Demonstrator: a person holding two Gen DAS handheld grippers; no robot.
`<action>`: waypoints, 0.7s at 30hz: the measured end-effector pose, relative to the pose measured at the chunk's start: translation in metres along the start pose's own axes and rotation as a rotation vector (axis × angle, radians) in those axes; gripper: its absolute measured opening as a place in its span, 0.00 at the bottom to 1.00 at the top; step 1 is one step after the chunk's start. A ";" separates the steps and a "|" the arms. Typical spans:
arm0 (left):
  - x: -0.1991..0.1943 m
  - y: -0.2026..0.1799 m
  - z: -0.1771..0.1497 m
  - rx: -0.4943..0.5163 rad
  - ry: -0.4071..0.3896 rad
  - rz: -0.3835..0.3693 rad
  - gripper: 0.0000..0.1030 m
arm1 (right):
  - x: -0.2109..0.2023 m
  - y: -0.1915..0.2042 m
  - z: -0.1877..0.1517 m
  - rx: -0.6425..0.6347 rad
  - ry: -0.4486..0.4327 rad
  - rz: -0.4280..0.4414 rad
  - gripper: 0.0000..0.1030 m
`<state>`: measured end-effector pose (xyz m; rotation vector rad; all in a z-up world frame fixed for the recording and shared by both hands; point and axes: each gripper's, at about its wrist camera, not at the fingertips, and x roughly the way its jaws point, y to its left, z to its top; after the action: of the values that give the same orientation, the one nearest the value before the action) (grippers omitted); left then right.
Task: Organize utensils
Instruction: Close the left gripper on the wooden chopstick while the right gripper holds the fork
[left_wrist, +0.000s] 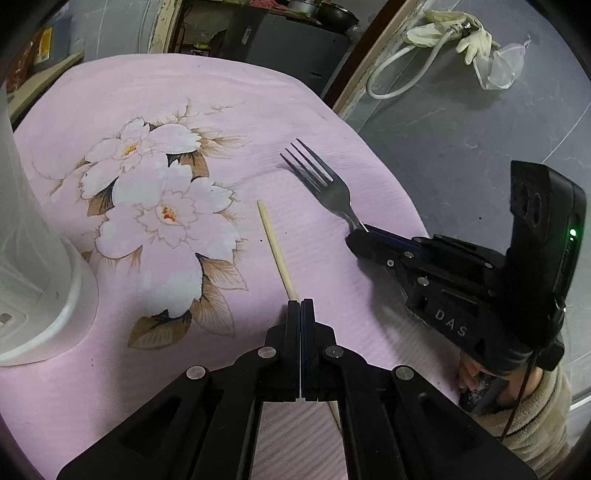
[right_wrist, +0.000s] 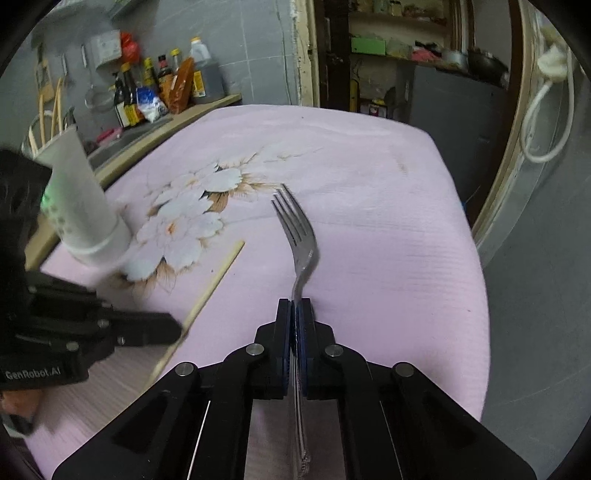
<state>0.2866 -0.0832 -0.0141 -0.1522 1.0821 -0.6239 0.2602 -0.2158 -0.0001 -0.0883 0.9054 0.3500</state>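
Observation:
My left gripper (left_wrist: 300, 303) is shut on a wooden chopstick (left_wrist: 275, 248), which sticks out ahead over the pink flowered cloth (left_wrist: 229, 96). My right gripper (right_wrist: 294, 302) is shut on the handle of a steel fork (right_wrist: 297, 229), tines pointing away. In the left wrist view the right gripper (left_wrist: 356, 238) holds the fork (left_wrist: 321, 181) at the right of the chopstick. In the right wrist view the left gripper (right_wrist: 173, 326) holds the chopstick (right_wrist: 218, 275) at the left. A white utensil holder (left_wrist: 40, 266) stands at the left on the cloth; it also shows in the right wrist view (right_wrist: 83, 206).
The cloth-covered table (right_wrist: 424, 258) ends at the right above a grey floor (left_wrist: 461, 122). A counter with bottles (right_wrist: 162, 88) stands behind the table at the left. A white hose and gloves (left_wrist: 443, 33) lie on the floor beyond.

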 end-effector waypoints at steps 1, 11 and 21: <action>-0.002 0.001 -0.001 0.000 -0.001 -0.009 0.00 | -0.001 -0.002 0.000 0.012 -0.001 0.011 0.00; -0.001 0.003 0.007 -0.013 0.042 -0.050 0.08 | -0.024 -0.028 -0.023 0.130 0.012 0.153 0.09; 0.007 -0.011 0.010 0.016 0.048 0.035 0.05 | -0.030 -0.020 -0.024 0.039 0.001 0.111 0.20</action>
<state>0.2931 -0.0980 -0.0099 -0.1044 1.1236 -0.6074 0.2316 -0.2479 0.0074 -0.0019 0.9196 0.4349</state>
